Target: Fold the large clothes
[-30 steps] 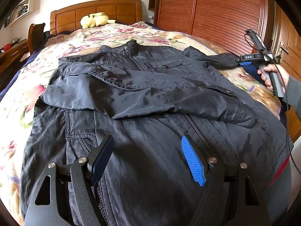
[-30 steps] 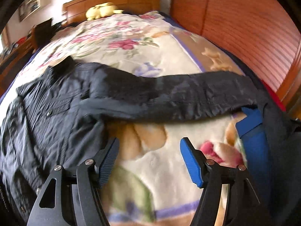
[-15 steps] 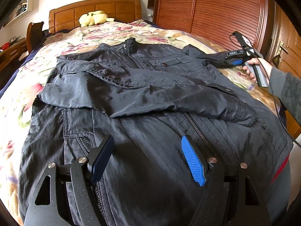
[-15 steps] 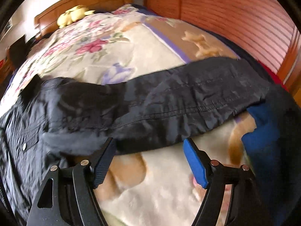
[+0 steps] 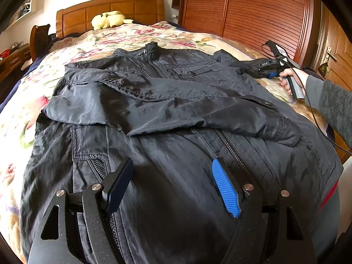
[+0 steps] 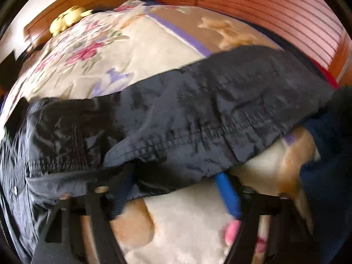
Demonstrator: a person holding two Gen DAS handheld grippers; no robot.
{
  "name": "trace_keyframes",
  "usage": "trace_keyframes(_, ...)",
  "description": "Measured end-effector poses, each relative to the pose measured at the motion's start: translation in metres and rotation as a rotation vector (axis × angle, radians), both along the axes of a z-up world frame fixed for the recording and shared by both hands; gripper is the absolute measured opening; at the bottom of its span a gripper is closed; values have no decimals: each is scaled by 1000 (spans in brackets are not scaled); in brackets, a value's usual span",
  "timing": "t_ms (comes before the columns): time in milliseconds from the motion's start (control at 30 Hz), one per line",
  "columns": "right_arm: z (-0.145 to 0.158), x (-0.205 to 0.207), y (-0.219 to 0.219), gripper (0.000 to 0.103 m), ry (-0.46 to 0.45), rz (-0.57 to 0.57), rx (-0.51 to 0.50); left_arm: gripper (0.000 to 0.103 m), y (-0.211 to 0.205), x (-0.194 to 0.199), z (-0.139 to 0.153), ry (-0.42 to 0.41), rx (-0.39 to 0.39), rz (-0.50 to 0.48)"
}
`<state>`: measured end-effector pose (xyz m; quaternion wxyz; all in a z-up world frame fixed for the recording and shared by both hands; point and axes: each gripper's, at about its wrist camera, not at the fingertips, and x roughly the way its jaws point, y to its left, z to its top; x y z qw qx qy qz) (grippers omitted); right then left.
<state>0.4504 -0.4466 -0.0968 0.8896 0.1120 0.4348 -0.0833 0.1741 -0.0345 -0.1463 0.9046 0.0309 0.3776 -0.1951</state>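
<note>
**Tongs spread wide over dark jacket laid out on bed**

Left tongs (image 5: 172,188) are held with fingers parted above the lower front of a dark jacket (image 5: 176,101), with nothing gripped between the black pad and the blue pad. Right tongs (image 6: 176,189) are seen pushed against the jacket's outstretched sleeve (image 6: 198,118), their fingers apart on either side of its lower edge; the tips are hidden under the cloth and the picture is blurred, so contact with the fabric cannot be judged.

The jacket is spread face up across a floral blanket (image 5: 136,36) on the bed, collar toward the wooden headboard (image 5: 110,11) and hem toward the left wrist camera. One sleeve is folded across the chest, covering the upper run of the zipper (image 5: 237,154). The other sleeve is stretched sideways toward the wardrobe (image 5: 253,11), where the right tongs are grasped by a hand (image 5: 290,77) in a grey cuff.

A yellow plush toy (image 5: 109,19) is seen resting at the head of the bed. A blue cloth (image 6: 325,176) is visible just beside the sleeve's end.
</note>
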Motion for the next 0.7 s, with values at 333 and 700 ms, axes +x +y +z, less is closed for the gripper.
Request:
trace_keyframes(333, 58, -20, 41, 3, -190, 121, -81, 75, 0, -1, 0, -6, 2, 2)
trace_keyframes(700, 105, -107, 184, 3, -310, 565, -137, 75, 0, -3, 2, -18, 10, 10)
